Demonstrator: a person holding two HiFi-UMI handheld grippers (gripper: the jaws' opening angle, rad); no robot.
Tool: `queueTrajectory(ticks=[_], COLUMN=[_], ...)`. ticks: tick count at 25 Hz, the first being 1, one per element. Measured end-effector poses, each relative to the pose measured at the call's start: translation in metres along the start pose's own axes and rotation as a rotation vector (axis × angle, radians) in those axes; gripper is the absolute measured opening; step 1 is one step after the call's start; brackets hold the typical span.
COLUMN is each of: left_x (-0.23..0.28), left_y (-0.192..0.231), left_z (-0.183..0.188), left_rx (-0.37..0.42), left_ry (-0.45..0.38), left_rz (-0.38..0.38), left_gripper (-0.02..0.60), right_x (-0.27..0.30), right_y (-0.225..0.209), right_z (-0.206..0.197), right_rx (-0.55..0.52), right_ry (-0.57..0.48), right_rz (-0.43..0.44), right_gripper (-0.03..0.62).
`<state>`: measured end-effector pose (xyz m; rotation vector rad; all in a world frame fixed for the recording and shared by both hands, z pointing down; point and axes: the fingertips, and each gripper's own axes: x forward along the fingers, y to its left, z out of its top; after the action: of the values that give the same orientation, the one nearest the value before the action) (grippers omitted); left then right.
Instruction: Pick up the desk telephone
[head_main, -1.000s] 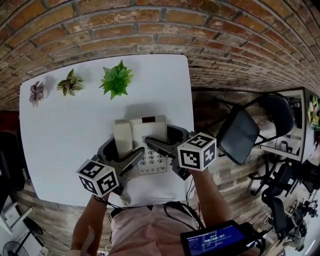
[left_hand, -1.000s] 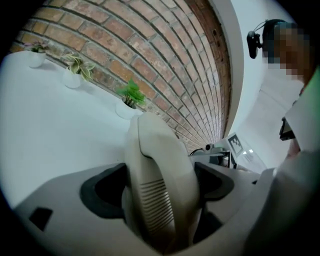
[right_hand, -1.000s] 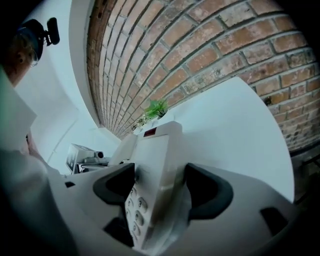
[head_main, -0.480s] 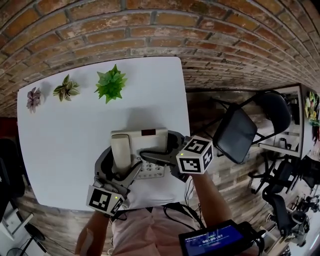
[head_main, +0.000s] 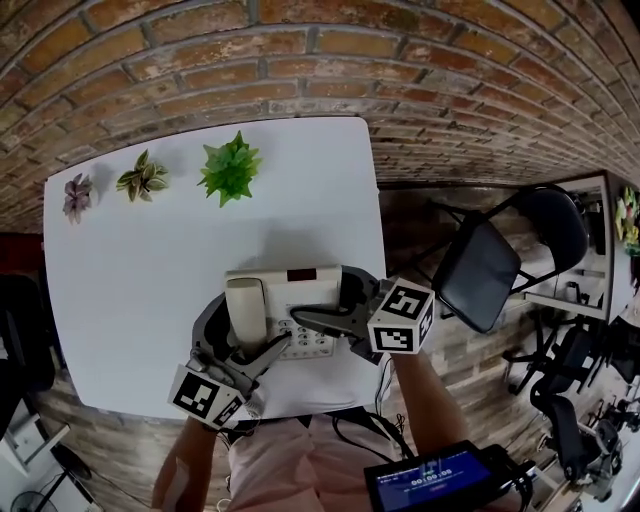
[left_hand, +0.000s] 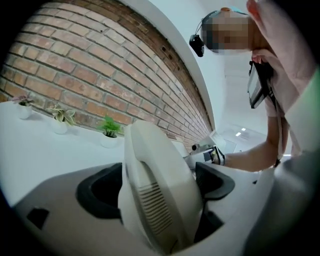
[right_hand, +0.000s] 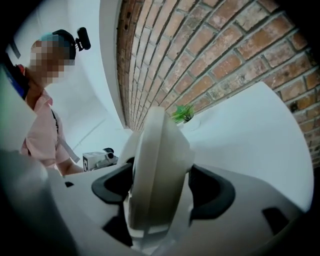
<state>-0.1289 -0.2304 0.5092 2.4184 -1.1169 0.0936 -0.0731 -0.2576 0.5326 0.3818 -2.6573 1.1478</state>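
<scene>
Office-like room: brick wall (head_main: 300, 50), white table (head_main: 140, 250), folding chair (head_main: 480, 272).

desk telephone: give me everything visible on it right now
The desk telephone is off-white and looks like plastic. Its handset lies in the cradle on the side toward the left gripper, with a dark display window at the far edge and a keypad nearer the person. It is over the front part of the white table. The left gripper, jaws just opened slightly, has its pads against the handset side. The right gripper, jaws just closed slightly, pads the opposite side. Whether it has left the tabletop cannot be told.
</scene>
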Motion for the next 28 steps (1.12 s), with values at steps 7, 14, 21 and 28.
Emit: queueTrajectory(ticks=[7, 14, 21, 28], left_x=[0.002, -0.001, -0.003, -0.014], left_y=[0.000, 0.001, 0.002, -0.009], left_z=[-0.013, -0.009, -0.009, -0.008], left_rx=[-0.203, -0.165, -0.188, -0.169], left_ry=[0.040, -0.012, -0.027, 0.017], left_rz=[-0.122, -0.101, -0.068, -0.048], left_gripper=[0.460, 0.448, 0.443, 0.434], right_x=[-0.002, 0.001, 0.014, 0.010], right_y=[0.011, 0.007, 0.020, 0.036], right_z=[0.001, -0.003, -0.016, -0.017], right_rx=[-0.060, 0.004, 0.128, 0.110], right_ry=[-0.041, -0.041, -0.016, 0.006], right_rz=[0.046, 0.017, 0.061, 0.061], right_gripper=[0.351, 0.369, 0.274, 0.260])
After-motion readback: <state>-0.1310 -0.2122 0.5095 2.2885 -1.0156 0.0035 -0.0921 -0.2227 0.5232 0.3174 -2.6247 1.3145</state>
